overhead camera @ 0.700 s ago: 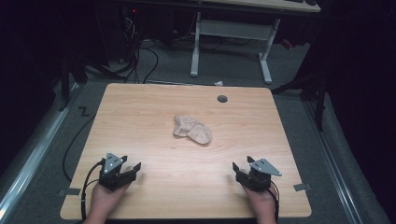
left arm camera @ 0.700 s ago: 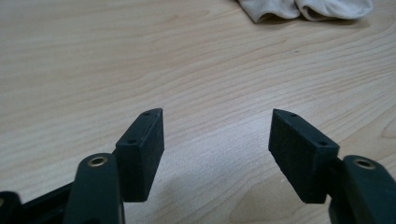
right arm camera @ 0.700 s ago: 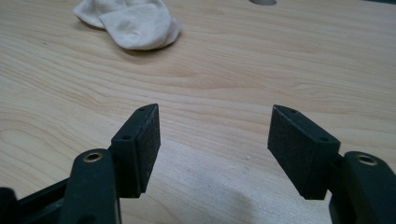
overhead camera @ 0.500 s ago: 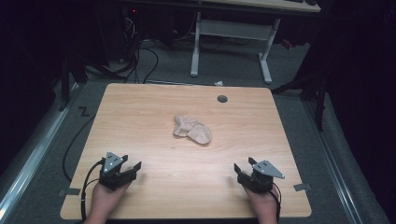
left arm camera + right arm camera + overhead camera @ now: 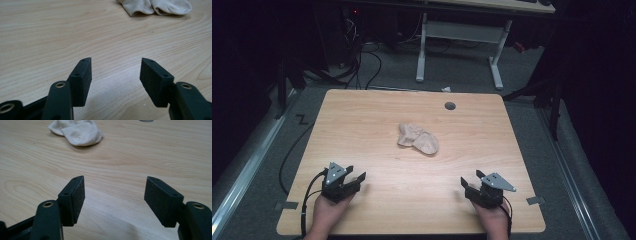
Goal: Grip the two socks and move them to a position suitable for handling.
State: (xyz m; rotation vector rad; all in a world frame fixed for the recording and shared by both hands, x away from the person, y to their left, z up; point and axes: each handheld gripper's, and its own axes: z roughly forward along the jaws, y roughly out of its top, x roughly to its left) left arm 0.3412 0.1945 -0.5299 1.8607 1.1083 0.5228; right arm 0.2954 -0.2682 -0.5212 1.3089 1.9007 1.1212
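Left tool (image 5: 353, 179) resting low at the near edge of the pale wooden surface (image 5: 362, 120), black jaws spread wide, nothing between the pads. Right tool (image 5: 472, 186) likewise parked at the near edge, well apart from the left, jaws gaping and empty. Both aimed inward and ahead, probably a ready stance for a two-sided approach.

Crumpled cream fabric piece (image 5: 417, 140), seemingly a pair of socks, lying ahead of both tools, well apart from each: forward and right of the left tool (image 5: 116, 72), at the top edge of the left gripper view (image 5: 155, 6); forward and left of the right tool (image 5: 115, 192), toward the top of the right gripper view (image 5: 77, 131). Loosely bunched and untouched, likely set mid-surface for reach from either side.

Small round grey grommet hole (image 5: 450, 105) farther off, beyond the fabric.

No brand, label or readable writing anywhere on fabric, tools or surface.
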